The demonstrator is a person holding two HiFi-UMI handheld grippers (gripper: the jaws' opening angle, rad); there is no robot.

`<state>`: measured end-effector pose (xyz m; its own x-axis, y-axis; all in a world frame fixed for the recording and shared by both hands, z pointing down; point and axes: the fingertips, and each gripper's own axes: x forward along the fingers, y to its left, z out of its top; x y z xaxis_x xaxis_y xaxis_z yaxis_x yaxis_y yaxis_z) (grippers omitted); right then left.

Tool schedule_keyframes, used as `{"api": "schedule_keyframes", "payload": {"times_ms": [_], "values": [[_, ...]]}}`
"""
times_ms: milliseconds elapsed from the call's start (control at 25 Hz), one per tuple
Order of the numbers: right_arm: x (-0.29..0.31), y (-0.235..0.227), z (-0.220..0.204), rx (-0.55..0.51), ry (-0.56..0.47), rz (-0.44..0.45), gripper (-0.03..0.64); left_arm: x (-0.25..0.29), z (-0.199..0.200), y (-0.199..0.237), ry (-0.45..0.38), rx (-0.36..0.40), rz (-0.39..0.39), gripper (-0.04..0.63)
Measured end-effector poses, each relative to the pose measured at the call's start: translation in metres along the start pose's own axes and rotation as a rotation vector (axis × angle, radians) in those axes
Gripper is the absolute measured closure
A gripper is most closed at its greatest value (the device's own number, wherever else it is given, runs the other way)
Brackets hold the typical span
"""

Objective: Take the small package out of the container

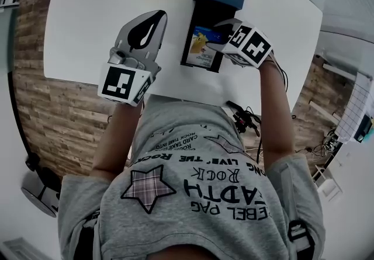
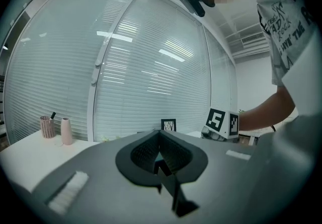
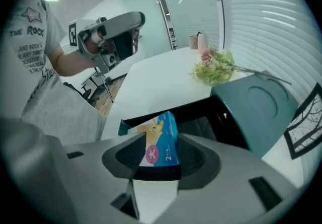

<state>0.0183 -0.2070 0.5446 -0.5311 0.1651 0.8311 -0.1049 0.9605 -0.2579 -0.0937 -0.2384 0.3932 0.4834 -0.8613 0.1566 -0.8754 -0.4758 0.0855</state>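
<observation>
the right gripper is lowered into the dark container on the white desk, and its jaws stand wide apart with the small package between them. the package is blue with a yellow drawing and it stands tilted inside the container, with its upper end a little above the rim. it nearly fills the gap between the jaws, but i do not see the pads pressing on it, so i judge that it is not gripped yet. the left gripper is closed on nothing and is held up over the desk, apart from the container and to its left

several things can go wrong from here. the jaws have very little spare room at the sides, so if they close while they are not centred, one pad may catch only an edge of the package and it can twist or slide back down. the package looks soft, so a hard squeeze may crush it. one jaw is also near the container wall; if it takes the wall together with the package, the container may be lifted or dragged, because nothing holds it down. the teal lid lies just behind the opening and the flowers are near it, so a pull that goes too far forward can knock them
</observation>
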Motion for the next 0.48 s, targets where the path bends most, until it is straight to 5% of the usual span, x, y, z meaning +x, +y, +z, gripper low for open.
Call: {"api": "schedule_keyframes", "payload": {"times_ms": [480], "values": [[-0.028, 0.029, 0.012, -0.068, -0.075, 0.025, 0.42, 0.002, -0.018, -0.035, 0.027, -0.061, -0.221, 0.583]]}}
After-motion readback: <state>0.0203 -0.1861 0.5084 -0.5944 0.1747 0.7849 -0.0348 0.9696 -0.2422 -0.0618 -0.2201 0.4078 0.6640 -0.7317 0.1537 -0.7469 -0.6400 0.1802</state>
